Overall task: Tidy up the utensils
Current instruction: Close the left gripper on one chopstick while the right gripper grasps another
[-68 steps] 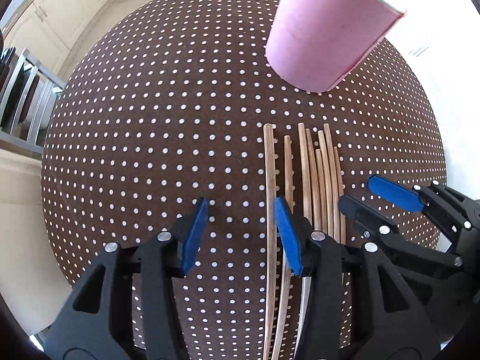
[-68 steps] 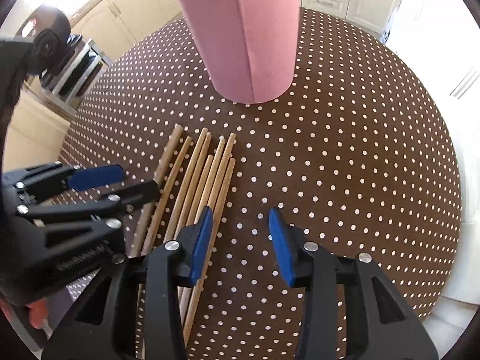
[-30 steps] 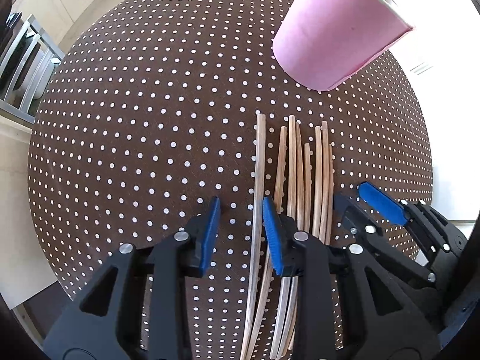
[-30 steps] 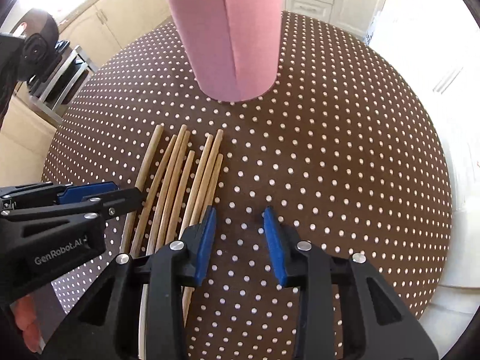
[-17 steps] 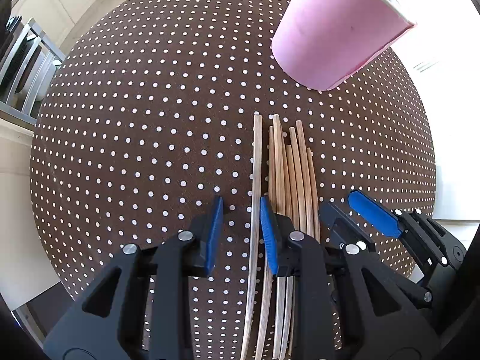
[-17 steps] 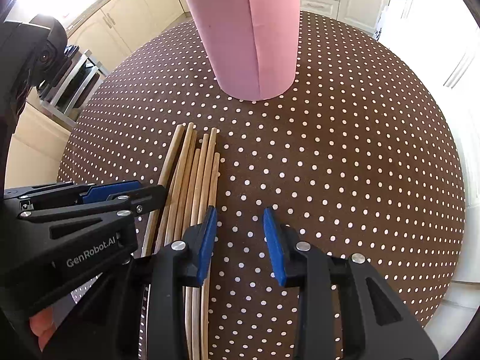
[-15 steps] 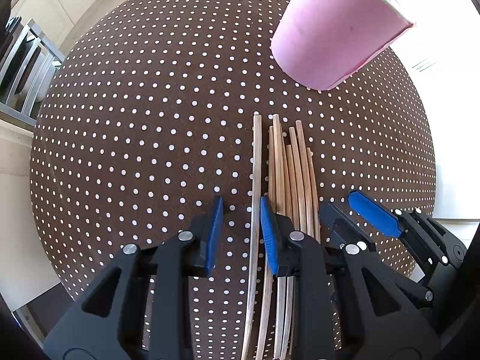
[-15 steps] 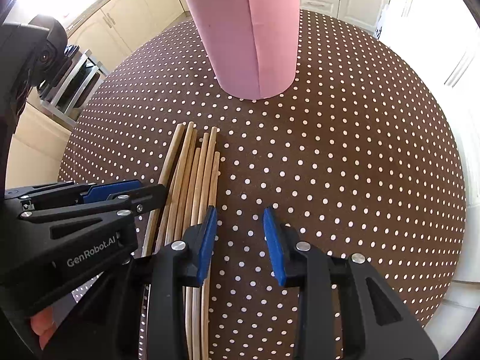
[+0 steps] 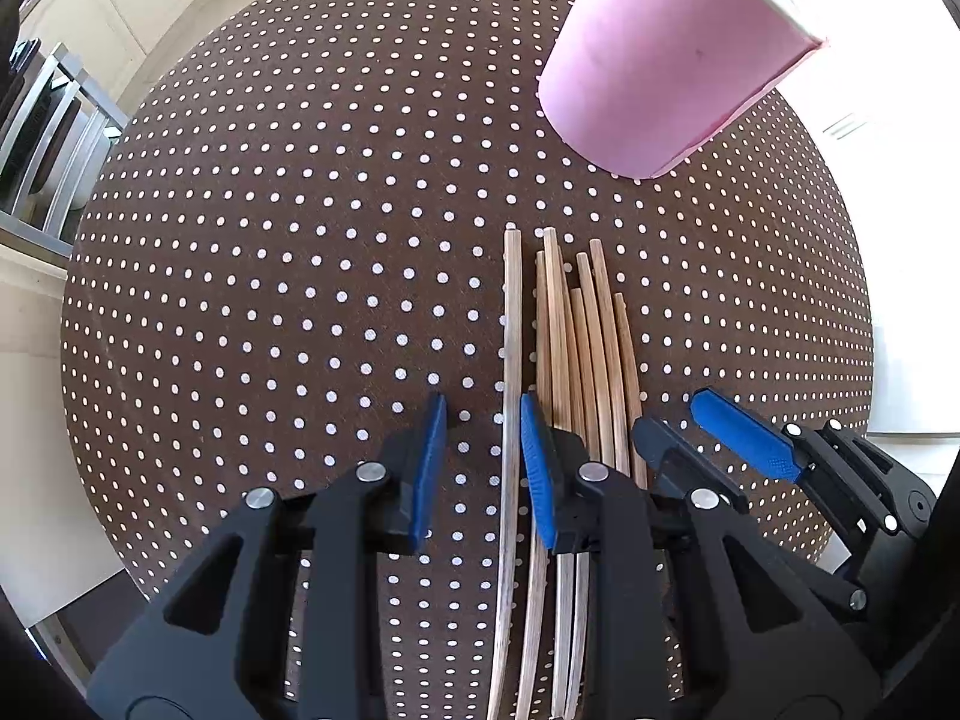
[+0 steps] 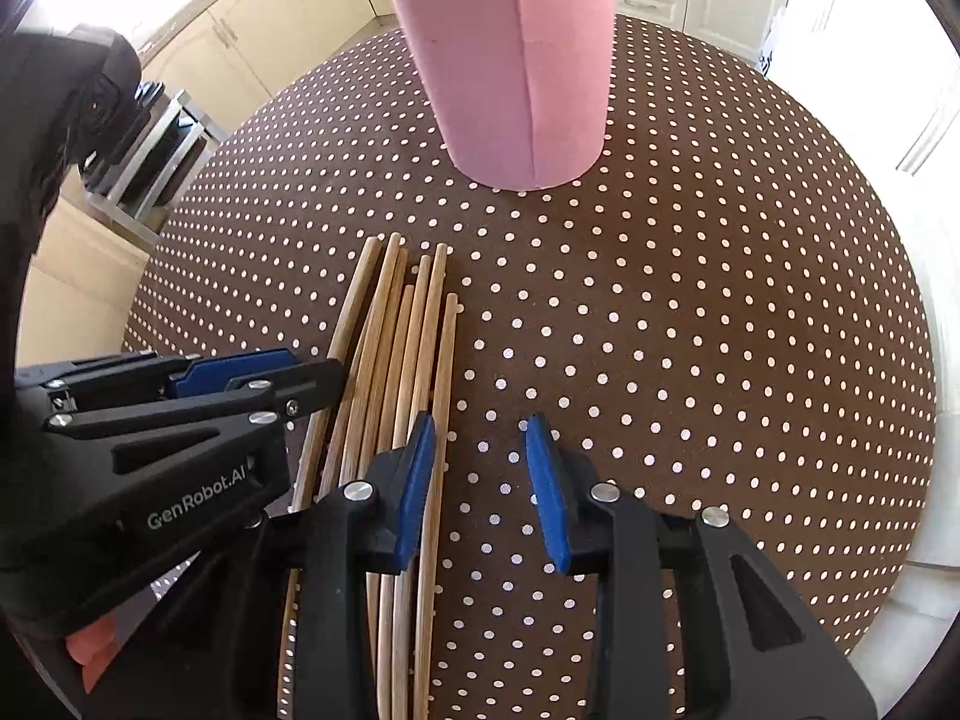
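Several wooden chopsticks [image 9: 576, 336] lie side by side on a brown polka-dot table [image 9: 288, 276], tips toward a pink paper cup [image 9: 666, 54]. My left gripper [image 9: 483, 450] is open; the leftmost, paler chopstick [image 9: 512, 360] runs between its jaws and the others lie just right of its right finger. My right gripper [image 10: 480, 462] is open and empty over bare cloth, its left finger against the right side of the chopsticks [image 10: 408, 330]. The cup [image 10: 510, 66] stands upright beyond them. Each gripper shows in the other's view, flanking the bundle.
The round table's edge [image 10: 900, 540] curves close on the right. A metal dish rack [image 9: 36, 138] stands off the table to the left. Cream kitchen cabinets [image 10: 258, 30] line the background.
Both grippers have closed in from either side, pushing the spread chopsticks into a tighter bundle. My left jaws narrowed around the leftmost stick. In the last half second little has moved.
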A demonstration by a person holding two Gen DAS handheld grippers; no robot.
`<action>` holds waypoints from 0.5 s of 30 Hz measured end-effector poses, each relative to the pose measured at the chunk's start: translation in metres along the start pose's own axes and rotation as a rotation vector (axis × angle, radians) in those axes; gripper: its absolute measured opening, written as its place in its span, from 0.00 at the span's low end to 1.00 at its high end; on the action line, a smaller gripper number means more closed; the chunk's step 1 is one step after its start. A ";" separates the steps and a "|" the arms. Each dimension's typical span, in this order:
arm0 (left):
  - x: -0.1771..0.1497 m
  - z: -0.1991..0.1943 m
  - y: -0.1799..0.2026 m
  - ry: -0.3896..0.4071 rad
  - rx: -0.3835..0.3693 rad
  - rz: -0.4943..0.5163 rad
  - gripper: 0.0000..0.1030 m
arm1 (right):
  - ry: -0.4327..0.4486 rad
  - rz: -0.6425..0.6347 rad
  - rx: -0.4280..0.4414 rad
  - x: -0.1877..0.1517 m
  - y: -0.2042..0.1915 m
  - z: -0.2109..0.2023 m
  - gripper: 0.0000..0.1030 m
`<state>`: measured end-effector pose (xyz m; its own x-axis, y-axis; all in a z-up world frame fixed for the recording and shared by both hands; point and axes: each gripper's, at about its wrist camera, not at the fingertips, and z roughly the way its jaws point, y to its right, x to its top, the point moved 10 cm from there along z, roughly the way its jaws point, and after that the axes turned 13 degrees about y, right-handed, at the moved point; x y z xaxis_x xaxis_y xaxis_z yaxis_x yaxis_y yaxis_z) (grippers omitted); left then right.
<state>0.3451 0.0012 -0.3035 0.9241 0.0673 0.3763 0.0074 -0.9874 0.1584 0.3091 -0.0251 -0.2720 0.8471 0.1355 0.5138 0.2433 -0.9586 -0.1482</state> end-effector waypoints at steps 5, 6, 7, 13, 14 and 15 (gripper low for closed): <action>0.000 0.000 0.000 0.000 -0.004 -0.005 0.25 | 0.017 -0.044 -0.031 0.000 -0.008 0.006 0.31; 0.000 0.000 0.000 -0.001 -0.004 -0.005 0.25 | 0.022 -0.070 -0.043 0.000 -0.010 0.007 0.31; -0.001 0.000 0.000 -0.001 -0.003 -0.003 0.25 | 0.031 -0.092 -0.061 0.001 -0.015 0.012 0.30; -0.002 -0.002 -0.002 0.015 0.015 0.014 0.17 | 0.071 -0.180 -0.116 0.000 -0.016 0.014 0.07; -0.003 -0.002 -0.002 0.015 0.018 0.022 0.15 | 0.071 -0.173 -0.109 -0.001 -0.014 0.014 0.05; -0.003 -0.002 -0.003 0.015 0.018 0.017 0.14 | 0.071 -0.162 -0.101 -0.001 -0.011 0.014 0.04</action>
<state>0.3415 0.0046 -0.3030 0.9183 0.0528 0.3923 -0.0010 -0.9907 0.1357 0.3120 -0.0109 -0.2825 0.7644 0.2751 0.5831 0.3219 -0.9465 0.0246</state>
